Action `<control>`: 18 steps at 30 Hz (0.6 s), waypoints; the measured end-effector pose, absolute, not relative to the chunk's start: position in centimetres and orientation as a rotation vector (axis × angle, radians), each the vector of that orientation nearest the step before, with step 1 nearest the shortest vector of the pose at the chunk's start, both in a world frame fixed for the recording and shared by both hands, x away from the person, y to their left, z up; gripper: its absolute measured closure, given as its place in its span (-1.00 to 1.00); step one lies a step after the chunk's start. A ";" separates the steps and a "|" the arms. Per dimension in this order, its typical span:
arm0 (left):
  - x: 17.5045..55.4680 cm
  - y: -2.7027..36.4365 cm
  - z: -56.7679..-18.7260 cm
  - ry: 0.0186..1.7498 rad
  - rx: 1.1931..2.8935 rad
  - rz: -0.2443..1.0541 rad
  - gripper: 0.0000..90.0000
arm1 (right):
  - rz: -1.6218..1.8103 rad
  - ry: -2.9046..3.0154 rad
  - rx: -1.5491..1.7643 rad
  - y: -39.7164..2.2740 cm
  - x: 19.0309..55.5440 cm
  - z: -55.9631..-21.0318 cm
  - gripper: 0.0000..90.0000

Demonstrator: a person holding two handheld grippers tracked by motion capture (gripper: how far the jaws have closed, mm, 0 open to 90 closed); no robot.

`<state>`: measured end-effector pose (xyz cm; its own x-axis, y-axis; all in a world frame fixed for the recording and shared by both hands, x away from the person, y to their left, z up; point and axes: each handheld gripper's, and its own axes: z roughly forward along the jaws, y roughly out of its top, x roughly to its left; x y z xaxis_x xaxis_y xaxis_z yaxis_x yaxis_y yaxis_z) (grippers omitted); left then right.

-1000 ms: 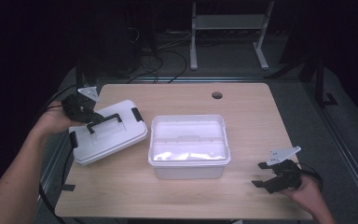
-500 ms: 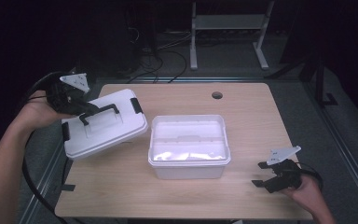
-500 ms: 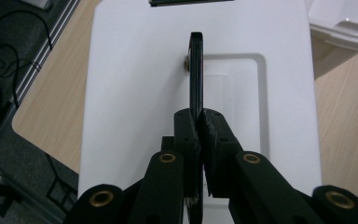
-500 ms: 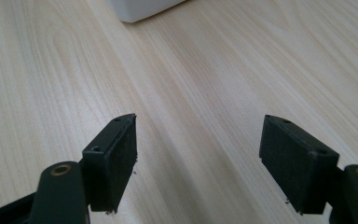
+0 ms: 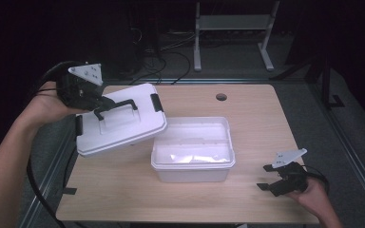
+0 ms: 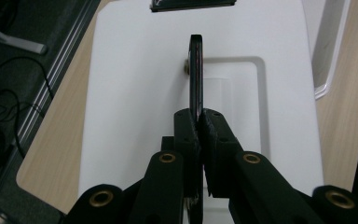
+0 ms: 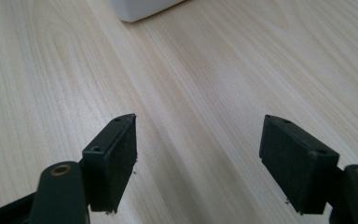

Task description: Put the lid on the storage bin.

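Note:
A white lid [image 5: 119, 123] with a black handle [image 5: 116, 105] and black side clips hangs tilted in the air above the table's left part. My left gripper [image 5: 99, 102] is shut on that handle [image 6: 195, 74], whose thin black bar runs between the pads, with the lid [image 6: 135, 93] spread out below. A clear open box [image 5: 192, 147] stands at the table's middle with something pale inside it. My right gripper [image 5: 266, 176] rests low at the table's front right, open, with nothing but bare wood between its jaws [image 7: 198, 163].
The wooden table [image 5: 247, 118] has a round cable hole [image 5: 221, 97] near its far edge. A corner of the clear box [image 7: 140, 9] lies ahead of the right gripper. Dark floor with cables and a metal stand lies beyond the table.
The left gripper has lifted the lid off the table and carried it up, the lid's right side swinging toward the clear box. The right gripper has stayed put.

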<state>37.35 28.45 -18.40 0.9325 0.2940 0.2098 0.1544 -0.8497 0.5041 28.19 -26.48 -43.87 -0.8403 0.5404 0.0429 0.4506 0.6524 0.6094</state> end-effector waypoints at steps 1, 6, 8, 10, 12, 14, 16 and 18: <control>37.2 27.9 -18.3 0.307 2.596 0.389 0.89 | 0.945 2.724 0.823 -26.5 28.2 -43.9 -0.40; 37.0 25.9 -18.3 0.252 2.611 0.370 0.89 | 0.937 2.728 0.814 -26.4 28.2 -44.0 -0.40; 36.9 25.1 -18.4 0.228 2.612 0.358 0.89 | 0.932 2.729 0.809 -26.4 28.2 -44.0 -0.40; 36.8 24.2 -18.5 0.203 2.620 0.350 0.89 | 0.936 2.727 0.811 -26.4 28.2 -44.0 -0.40; 36.8 23.4 -18.6 0.183 2.626 0.340 0.89 | 0.937 2.726 0.813 -26.4 28.2 -44.0 -0.40; 36.7 22.4 -18.7 0.164 2.629 0.331 0.89 | 0.937 2.726 0.812 -26.4 28.2 -44.0 -0.40; 36.7 21.6 -18.7 0.142 2.631 0.325 0.89 | 0.938 2.727 0.810 -26.4 28.2 -44.0 -0.40; 36.7 21.0 -18.7 0.119 2.630 0.302 0.89 | 0.940 2.728 0.809 -26.4 28.2 -44.0 -0.40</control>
<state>36.65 21.00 -18.74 0.9717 0.1379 0.1916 0.0302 -0.8776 0.4784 28.22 -26.37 -43.97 -0.8444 0.5344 0.0371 0.4438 0.6590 0.6073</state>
